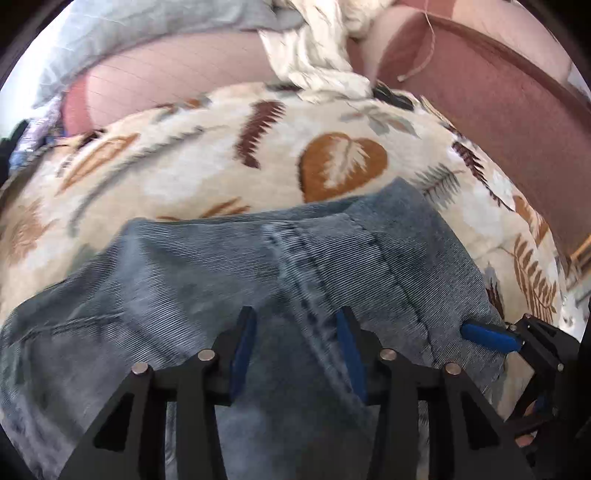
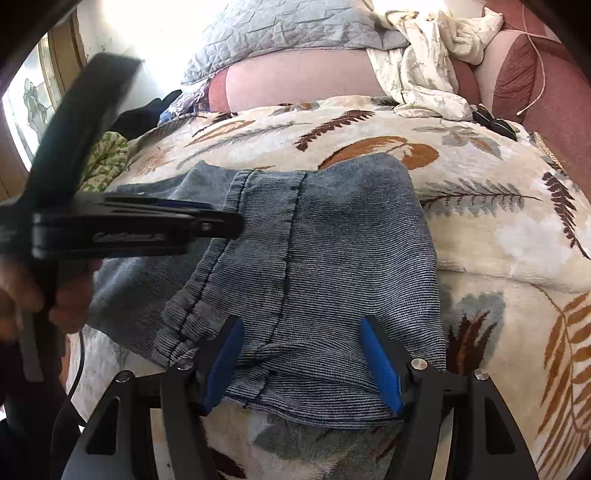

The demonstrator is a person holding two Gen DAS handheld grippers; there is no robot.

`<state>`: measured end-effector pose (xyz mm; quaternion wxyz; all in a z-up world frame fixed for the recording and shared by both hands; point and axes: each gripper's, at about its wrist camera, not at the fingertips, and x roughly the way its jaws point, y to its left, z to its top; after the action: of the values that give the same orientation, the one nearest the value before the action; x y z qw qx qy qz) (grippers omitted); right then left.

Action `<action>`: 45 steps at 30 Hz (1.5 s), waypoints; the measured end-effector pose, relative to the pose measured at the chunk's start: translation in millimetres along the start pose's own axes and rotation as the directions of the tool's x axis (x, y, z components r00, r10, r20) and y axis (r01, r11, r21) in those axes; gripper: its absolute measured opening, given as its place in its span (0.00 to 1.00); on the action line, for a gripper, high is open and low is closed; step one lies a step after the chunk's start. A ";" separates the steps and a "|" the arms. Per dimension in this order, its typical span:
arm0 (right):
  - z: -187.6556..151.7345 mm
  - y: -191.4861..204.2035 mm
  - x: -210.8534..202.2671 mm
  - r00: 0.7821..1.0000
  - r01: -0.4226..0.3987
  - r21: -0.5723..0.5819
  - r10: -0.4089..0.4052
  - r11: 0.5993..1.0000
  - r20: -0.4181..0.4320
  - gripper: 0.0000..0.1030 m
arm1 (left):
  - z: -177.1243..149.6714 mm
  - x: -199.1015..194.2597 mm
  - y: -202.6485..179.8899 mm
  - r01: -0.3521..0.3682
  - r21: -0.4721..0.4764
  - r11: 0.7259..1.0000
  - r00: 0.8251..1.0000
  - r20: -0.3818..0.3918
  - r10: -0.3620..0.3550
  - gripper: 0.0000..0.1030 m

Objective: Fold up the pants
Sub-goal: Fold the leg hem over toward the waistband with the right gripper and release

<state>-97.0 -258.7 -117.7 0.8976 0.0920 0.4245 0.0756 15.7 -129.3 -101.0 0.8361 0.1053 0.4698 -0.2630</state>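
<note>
Blue-grey denim pants (image 2: 332,251) lie folded into a rough rectangle on a leaf-patterned blanket (image 2: 498,229). In the left wrist view the pants (image 1: 229,273) fill the lower half. My left gripper (image 1: 299,332) is open, its blue-padded fingers straddling a seam of the denim without pinching it. My right gripper (image 2: 303,354) is open, its blue pads on either side of the near edge of the fold. The left gripper (image 2: 221,221) also shows from the side in the right wrist view, over the left part of the pants. The right gripper's blue pad (image 1: 487,338) shows at the pants' right edge.
A grey quilted cover (image 2: 280,29) and a crumpled white garment (image 2: 421,66) lie at the back of the bed. A pink sheet (image 2: 295,85) and red-brown headboard (image 2: 554,122) with a white cable (image 2: 535,88) are behind. Dark and green clothes (image 2: 110,151) sit at left.
</note>
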 end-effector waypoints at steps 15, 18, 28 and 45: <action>28.3 41.2 -48.7 0.957 -0.054 0.043 0.039 0.998 0.288 0.72 | -59.5 -115.4 55.5 -0.297 -0.169 0.940 0.917 0.225 0.331 0.81; 30.7 64.7 -51.8 0.947 -0.050 0.001 0.047 0.999 0.319 0.72 | -68.7 -129.1 65.2 -0.325 -0.182 0.928 0.901 0.239 0.363 0.81; 27.8 97.7 -41.1 0.955 -0.026 -0.066 0.044 0.997 0.292 0.73 | -84.6 -149.7 90.1 -0.352 -0.235 0.906 0.878 0.253 0.407 0.81; 26.3 93.2 -38.5 0.958 -0.016 -0.052 0.030 0.999 0.284 0.73 | -98.0 -146.5 104.1 -0.386 -0.286 0.877 0.870 0.204 0.449 0.81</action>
<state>-106.1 -179.1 -51.1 0.9504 0.0847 0.2877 0.0823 -61.3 49.5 -37.8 0.9347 0.0689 0.3475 -0.0288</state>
